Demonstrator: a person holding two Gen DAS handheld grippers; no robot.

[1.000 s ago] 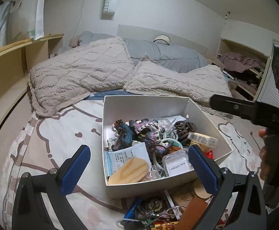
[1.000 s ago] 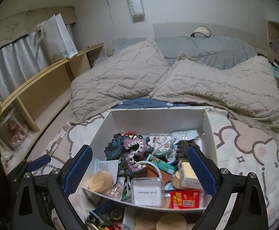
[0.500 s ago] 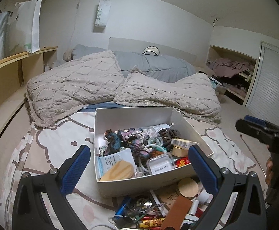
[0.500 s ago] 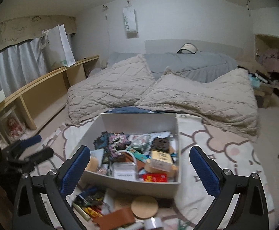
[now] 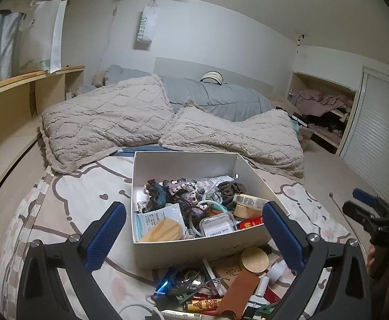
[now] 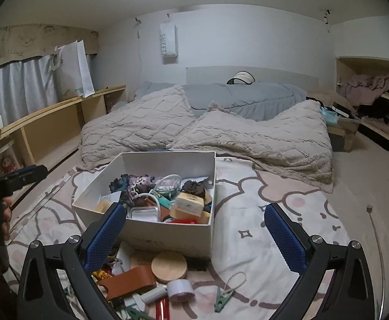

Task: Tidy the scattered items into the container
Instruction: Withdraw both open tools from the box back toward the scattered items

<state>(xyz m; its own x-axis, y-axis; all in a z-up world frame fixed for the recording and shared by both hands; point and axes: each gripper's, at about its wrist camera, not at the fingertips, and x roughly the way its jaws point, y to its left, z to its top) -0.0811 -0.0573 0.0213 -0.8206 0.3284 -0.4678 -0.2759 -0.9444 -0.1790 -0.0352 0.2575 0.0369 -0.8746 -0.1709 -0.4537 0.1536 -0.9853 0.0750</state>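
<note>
You are working on a bed [image 5: 69,202] spread with a pale cartoon-print cover, and two shaggy beige pillows [image 5: 109,122] lie at 12 o'clock from the white box [image 5: 189,248] that sits mid-bed. That box is already crowded: dark crocheted scrunchies [image 5: 165,194], a paper sachet [image 5: 159,217], a clear case [image 5: 217,225] labelled in print, a hair claw [image 5: 230,188] and a small carton [image 5: 247,200] fill it. The scattered items still outside lie just in front of the box's near wall, at 6 o'clock from it. Among them are a brown leather sleeve [image 6: 127,282], a round wooden lid [image 6: 169,266] touching the sleeve's end, a roll of tape [image 6: 181,289] just beside the lid, and a green clip [image 6: 221,302] on a thin loop at 4 o'clock from the lid. Your left gripper [image 5: 194,229] is spread wide with nothing between its blue pads, its jaws framing the box from the near side. Your right gripper [image 6: 194,232] is likewise spread wide and empty, its left pad in front of the box's near corner. In the right wrist view your left hand [image 6: 6,213] shows at 9 o'clock, wrapped round its handle.
</note>
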